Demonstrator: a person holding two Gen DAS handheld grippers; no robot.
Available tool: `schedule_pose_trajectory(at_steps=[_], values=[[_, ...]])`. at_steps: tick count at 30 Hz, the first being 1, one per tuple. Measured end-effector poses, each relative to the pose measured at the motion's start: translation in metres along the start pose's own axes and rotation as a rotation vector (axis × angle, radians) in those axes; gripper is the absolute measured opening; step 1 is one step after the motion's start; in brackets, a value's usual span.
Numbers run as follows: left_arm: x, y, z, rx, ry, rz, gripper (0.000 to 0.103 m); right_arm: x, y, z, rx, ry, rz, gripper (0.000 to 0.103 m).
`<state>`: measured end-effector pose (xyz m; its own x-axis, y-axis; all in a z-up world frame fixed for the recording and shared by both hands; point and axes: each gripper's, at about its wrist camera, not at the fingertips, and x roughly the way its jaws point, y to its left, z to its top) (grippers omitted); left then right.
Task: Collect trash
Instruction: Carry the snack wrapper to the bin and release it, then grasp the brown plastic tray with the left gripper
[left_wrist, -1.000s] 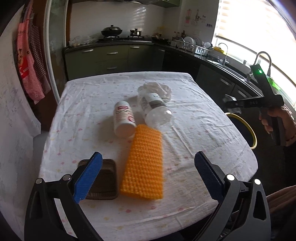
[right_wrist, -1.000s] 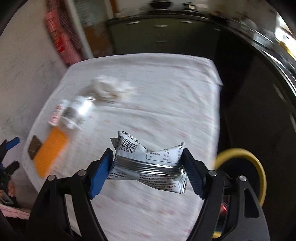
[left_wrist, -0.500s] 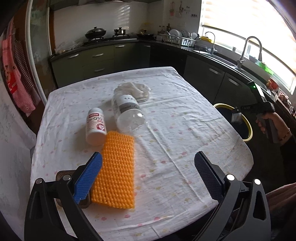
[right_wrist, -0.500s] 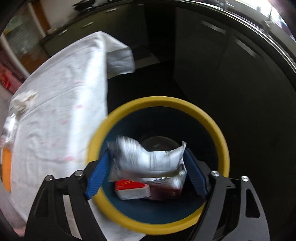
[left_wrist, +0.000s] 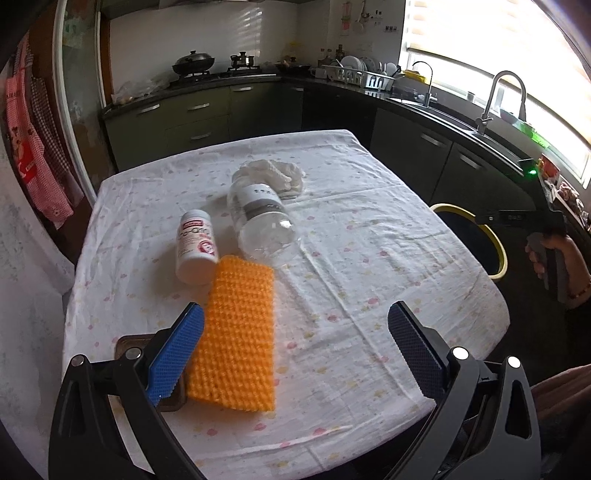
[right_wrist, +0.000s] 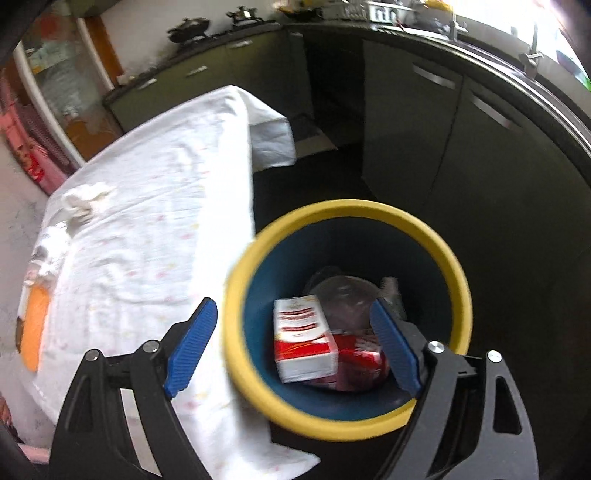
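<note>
My right gripper (right_wrist: 293, 343) is open and empty above the yellow-rimmed blue bin (right_wrist: 347, 210) beside the table. A red-and-white carton (right_wrist: 303, 338) and other wrappers lie in the bin. My left gripper (left_wrist: 293, 354) is open and empty over the table's near edge. On the table lie a clear plastic bottle (left_wrist: 264, 221), a white pill bottle (left_wrist: 195, 245), a crumpled white tissue (left_wrist: 273, 173), an orange sponge (left_wrist: 236, 339) and a small brown tray (left_wrist: 129, 343). The bin (left_wrist: 495, 240) and the right gripper's body (left_wrist: 517, 218) also show in the left wrist view.
The table (left_wrist: 369, 229) has a white flowered cloth whose corner hangs by the bin (right_wrist: 273, 140). Dark kitchen cabinets (right_wrist: 443, 129) stand close behind the bin. A counter with stove and sink (left_wrist: 461, 122) runs along the back and right.
My right gripper carried the silver snack wrapper from over the table to the bin, then opened; the wrapper is gone from its jaws. My left gripper's view shifted slightly and it stayed open.
</note>
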<state>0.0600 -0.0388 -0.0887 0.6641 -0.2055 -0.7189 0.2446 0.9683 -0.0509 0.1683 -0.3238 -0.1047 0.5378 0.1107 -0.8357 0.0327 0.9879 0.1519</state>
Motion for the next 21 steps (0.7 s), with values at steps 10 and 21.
schedule_pose_trajectory(at_steps=[10,21], values=[[-0.014,0.046,-0.022,-0.023,0.025,0.064,0.098,-0.013,0.061,-0.024,-0.103,-0.017,0.097,0.083],[0.003,0.105,-0.044,-0.146,0.081,0.181,0.094,0.0,0.089,-0.03,-0.159,0.007,0.14,0.083]])
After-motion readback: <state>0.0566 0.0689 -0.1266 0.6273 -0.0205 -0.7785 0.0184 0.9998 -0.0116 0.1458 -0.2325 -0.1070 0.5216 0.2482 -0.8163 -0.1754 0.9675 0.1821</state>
